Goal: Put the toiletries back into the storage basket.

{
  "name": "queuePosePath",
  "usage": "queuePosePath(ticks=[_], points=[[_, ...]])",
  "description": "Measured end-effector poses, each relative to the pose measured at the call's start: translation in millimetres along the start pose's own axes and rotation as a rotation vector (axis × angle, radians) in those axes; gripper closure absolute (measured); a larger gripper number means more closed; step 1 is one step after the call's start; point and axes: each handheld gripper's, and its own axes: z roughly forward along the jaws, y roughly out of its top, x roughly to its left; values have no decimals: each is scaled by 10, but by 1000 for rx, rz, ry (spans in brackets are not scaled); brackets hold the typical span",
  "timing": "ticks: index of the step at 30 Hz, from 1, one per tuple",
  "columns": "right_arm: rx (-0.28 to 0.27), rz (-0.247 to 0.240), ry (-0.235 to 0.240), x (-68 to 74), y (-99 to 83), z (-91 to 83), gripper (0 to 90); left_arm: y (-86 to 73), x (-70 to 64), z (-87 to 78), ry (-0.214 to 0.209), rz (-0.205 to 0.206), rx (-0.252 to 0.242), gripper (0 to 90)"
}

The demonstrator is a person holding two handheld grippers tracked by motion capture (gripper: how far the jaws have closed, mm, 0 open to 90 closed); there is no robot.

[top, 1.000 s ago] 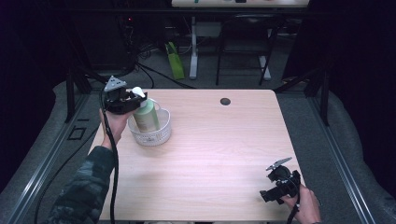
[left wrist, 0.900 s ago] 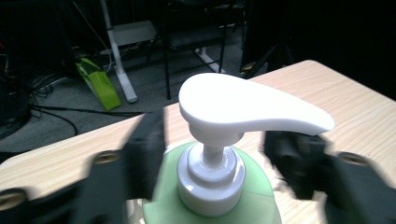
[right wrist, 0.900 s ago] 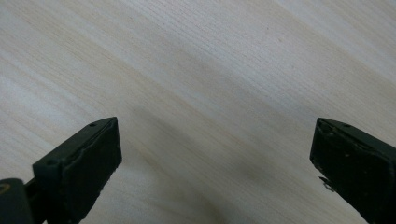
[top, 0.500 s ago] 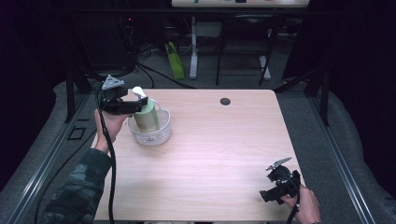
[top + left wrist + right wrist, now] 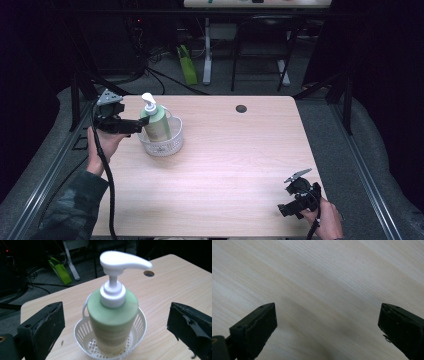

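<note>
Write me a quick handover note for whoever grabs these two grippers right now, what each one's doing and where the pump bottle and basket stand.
Left gripper: open, jaws apart either side of the green pump bottle, not touching it in the left gripper view.
Right gripper: open, holding nothing, over bare table near the front right corner.
Bottle stands upright inside the white basket at the table's left rear.
Done: bottle sits in the basket.
Left: likely just drawing the left gripper clear; nothing else in hand.

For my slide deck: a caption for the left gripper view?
Open hand-held gripper facing a green pump bottle standing in a white perforated basket.
</note>
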Motion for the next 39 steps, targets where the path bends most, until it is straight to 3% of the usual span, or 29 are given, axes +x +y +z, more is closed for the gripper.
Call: queuePosePath(ticks=[5, 17, 23, 24, 28, 35, 39], points=[[0, 1, -1, 0, -1, -2, 17, -102, -41, -103, -2, 20, 20, 0], [0, 3, -1, 17, 6, -3, 17, -536, -222, -310, -39, 42, 95, 0], [-2, 7, 2, 22, 7, -2, 17, -714, -291, -310, -51, 36, 114, 0], [2, 3, -3, 18, 6, -3, 17, -785, -337, -307, -31, 55, 119, 0], [1, 6, 0, 22, 9, -3, 17, -921, -397, -270, -42, 53, 131, 0], [1, -4, -2, 19, 17, 0, 17, -1096, -397, -196, -64, 33, 138, 0], [1, -11, -1, 24, 35, 12, 17, -1158, -378, -160, -38, 55, 116, 0]])
